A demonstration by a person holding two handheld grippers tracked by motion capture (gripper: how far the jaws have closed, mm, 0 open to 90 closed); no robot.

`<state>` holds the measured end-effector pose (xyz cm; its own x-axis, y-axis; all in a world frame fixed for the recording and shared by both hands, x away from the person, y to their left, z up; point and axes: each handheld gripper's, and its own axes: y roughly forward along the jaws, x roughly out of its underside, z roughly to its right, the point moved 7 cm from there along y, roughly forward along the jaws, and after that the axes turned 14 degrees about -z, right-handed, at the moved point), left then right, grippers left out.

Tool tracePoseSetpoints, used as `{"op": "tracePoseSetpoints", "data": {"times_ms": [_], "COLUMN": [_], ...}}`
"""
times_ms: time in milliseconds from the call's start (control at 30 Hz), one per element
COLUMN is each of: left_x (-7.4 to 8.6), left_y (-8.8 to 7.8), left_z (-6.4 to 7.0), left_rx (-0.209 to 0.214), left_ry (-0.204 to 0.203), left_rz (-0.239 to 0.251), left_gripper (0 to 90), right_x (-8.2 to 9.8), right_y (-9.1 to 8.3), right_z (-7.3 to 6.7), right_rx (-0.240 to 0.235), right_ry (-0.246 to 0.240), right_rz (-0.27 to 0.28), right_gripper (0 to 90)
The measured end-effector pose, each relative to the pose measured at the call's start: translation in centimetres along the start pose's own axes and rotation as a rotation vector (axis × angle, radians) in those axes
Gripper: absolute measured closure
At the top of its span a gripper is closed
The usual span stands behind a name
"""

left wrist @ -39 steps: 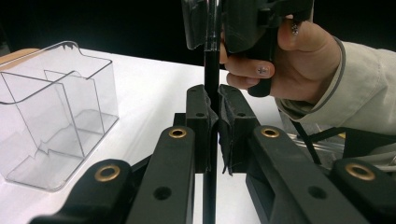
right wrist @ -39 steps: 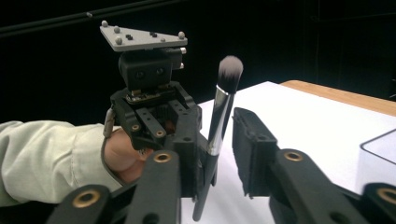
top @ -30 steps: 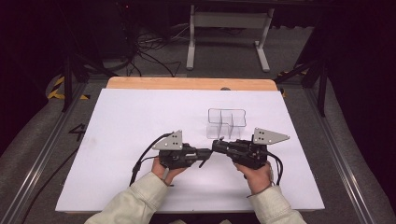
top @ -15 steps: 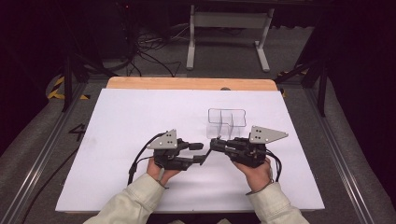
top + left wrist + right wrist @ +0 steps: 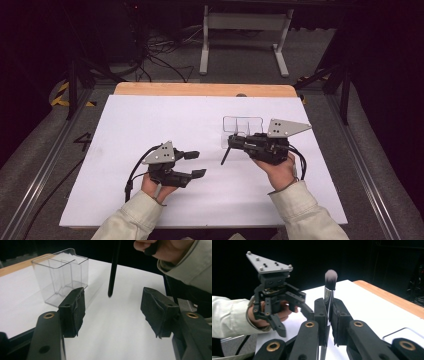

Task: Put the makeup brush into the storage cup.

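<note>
From the high view, the right gripper [image 5: 231,142] is pinching a thin brush [image 5: 225,155], and the black handle hangs down from its jaws toward the white table [image 5: 150,120]. A clear box [image 5: 243,125] with small parts inside sits just behind this gripper. The left gripper [image 5: 196,164] is off to the side, well apart from the brush, and its jaws have just been opening with nothing between them. In the left gripper view, the two black pads [image 5: 72,312] stand spread wide. The brush handle [image 5: 113,270] hangs straight ahead of them, its tip just above the table, and the box [image 5: 62,275] is ahead and to one side. In the right gripper view, the jaws are pressed tight on the shiny part of the brush [image 5: 328,297], with the fluffy tip sticking up just past them. The left gripper [image 5: 298,303] is near, off to one side. The brush looks very light and stiff along the handle, but the fluffy tip is soft and would bend. The shiny part may be slippery, so I think the best place to hold is the handle or neck, never the hairs.
</note>
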<state>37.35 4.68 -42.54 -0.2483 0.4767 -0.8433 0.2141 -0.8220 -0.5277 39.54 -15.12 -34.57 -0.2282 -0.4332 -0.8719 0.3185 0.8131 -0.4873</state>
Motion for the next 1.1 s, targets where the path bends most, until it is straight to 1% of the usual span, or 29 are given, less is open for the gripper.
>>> {"op": "tracePoseSetpoints", "data": {"times_ms": [67,100,133,167,233,267,367,400,433,467,500,567,733,867,1100], "left_x": [0.3,0.3,0.4,0.7,0.8,1.0,1.4,1.5,1.6,1.6,1.8,2.0,2.6,3.2,4.1], "left_y": [-0.6,-0.6,-0.9,-1.2,-1.4,-1.7,-2.3,-2.4,-2.5,-2.5,-2.8,-3.2,-3.9,-4.5,-5.4], "left_z": [-0.2,-0.2,-0.4,-0.6,-0.7,-1.0,-1.3,-1.4,-1.5,-1.5,-1.6,-1.9,-2.3,-2.7,-3.2], "left_rx": [-0.012,-0.012,-0.013,-0.017,-0.02,-0.025,-0.048,-0.053,-0.054,-0.054,-0.055,-0.055,-0.077,-0.094,-0.129], "left_ry": [-0.009,-0.009,-0.018,-0.025,-0.033,-0.042,-0.047,-0.044,-0.052,-0.052,-0.053,-0.06,-0.067,-0.073,-0.084], "left_rz": [-0.004,-0.004,-0.004,-0.008,-0.01,-0.017,-0.031,-0.036,-0.041,-0.041,-0.054,-0.06,-0.072,-0.08,-0.086], "left_gripper": [31.2,29.6,29.6,25.7,24.8,21.8,19.3,18.7,18.1,17.2,17.2,14.8,13.0,12.3,11.3], "right_x": [-0.7,-0.7,-0.9,-1.3,-1.4,-1.8,-2.3,-2.5,-2.6,-2.8,-2.8,-3.0,-3.5,-3.7,-4.3], "right_y": [-0.4,-0.4,-0.5,-0.8,-0.9,-1.2,-1.5,-1.5,-1.6,-1.7,-1.7,-1.7,-2.0,-2.2,-2.7], "right_z": [0.7,0.7,0.8,1.3,1.5,2.0,2.5,2.7,2.8,3.0,3.0,3.4,4.2,4.8,6.2], "right_rx": [0.016,0.016,0.018,0.025,0.025,0.032,0.042,0.046,0.049,0.054,0.054,0.063,0.09,0.113,0.142], "right_ry": [0.001,0.001,0.003,0.01,0.012,0.018,0.024,0.024,0.025,0.026,0.026,0.034,0.039,0.033,0.05], "right_rz": [-0.015,-0.015,-0.017,-0.027,-0.029,-0.034,-0.04,-0.041,-0.043,-0.045,-0.045,-0.052,-0.055,-0.059,-0.061], "right_gripper": [83.6,83.6,83.7,83.7,83.6,83.7,83.7,83.6,83.6,83.7,83.7,83.7,83.7,83.6,83.6]}}
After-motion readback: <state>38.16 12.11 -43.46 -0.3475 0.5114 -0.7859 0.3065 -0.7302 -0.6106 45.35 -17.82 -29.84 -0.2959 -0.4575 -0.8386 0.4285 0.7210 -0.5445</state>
